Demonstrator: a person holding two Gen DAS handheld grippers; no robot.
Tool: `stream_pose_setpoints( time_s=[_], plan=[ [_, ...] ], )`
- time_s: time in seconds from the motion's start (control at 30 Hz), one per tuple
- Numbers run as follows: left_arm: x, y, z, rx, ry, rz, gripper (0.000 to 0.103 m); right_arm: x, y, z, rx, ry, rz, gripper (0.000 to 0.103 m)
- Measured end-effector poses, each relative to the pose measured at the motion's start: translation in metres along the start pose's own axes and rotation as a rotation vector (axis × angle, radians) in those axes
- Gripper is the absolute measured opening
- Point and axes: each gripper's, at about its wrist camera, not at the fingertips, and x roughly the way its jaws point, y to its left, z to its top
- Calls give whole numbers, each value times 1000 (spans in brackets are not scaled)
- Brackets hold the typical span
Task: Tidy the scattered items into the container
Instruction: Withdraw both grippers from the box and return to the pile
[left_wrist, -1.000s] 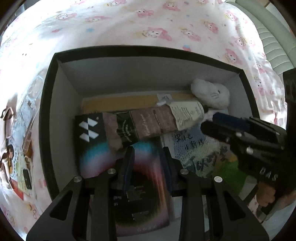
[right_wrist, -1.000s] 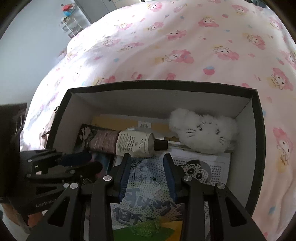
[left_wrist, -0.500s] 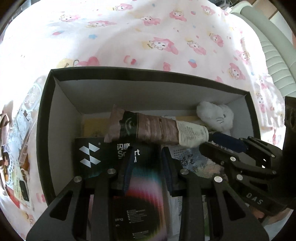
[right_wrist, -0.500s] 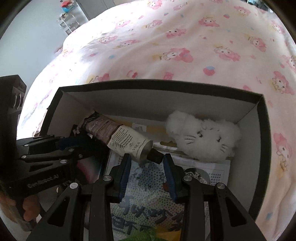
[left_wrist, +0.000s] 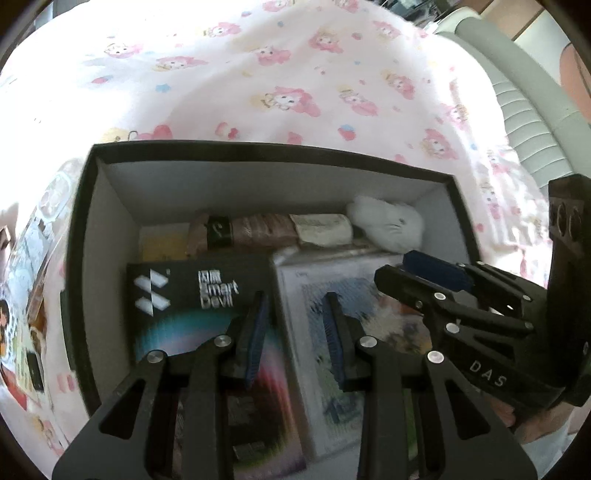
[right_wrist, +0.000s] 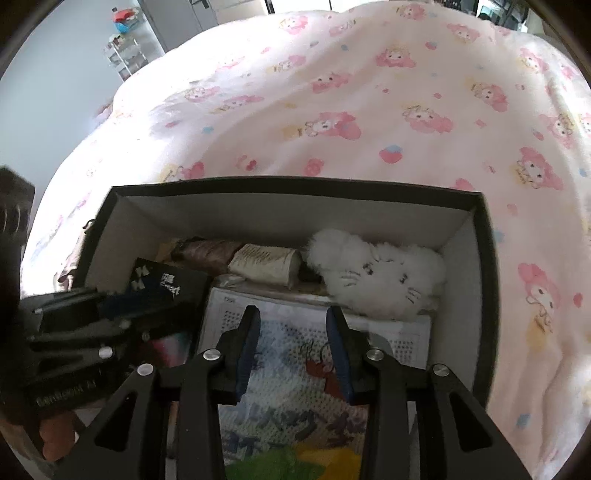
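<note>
Now that the tube has settled along the back wall of the box, where half a second ago it lay slanted across the middle and a second ago nearer the front over the black carton, the placing looks done and both tools are free for the next item. Its long axis runs left to right across the frame, crimped dark end to the left, cream label and cap to the right, touching the white plush toy. In the right wrist view the tube lies the same way, above the printed booklet. Left gripper and right gripper each hang with jaws parted and nothing between them; some items appear to remain on the bedsheet at the left edge
</note>
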Motion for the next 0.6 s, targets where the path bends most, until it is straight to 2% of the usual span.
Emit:
stream_pose_setpoints(
  time_s=[0.13, 0.3, 0.6],
  plan=[
    [-25, -7, -13, -4, -44, -50, 30, -25, 15, -13, -31, -44, -30, 34],
    [-63, -19, -33, 21, -86, -74, 31, -69, 48, -37, -86, -165, -105, 38],
    [-128, -21, -83, 56, -108, -114, 30, -127, 92, -83, -104, -268, -120, 38]
  ],
)
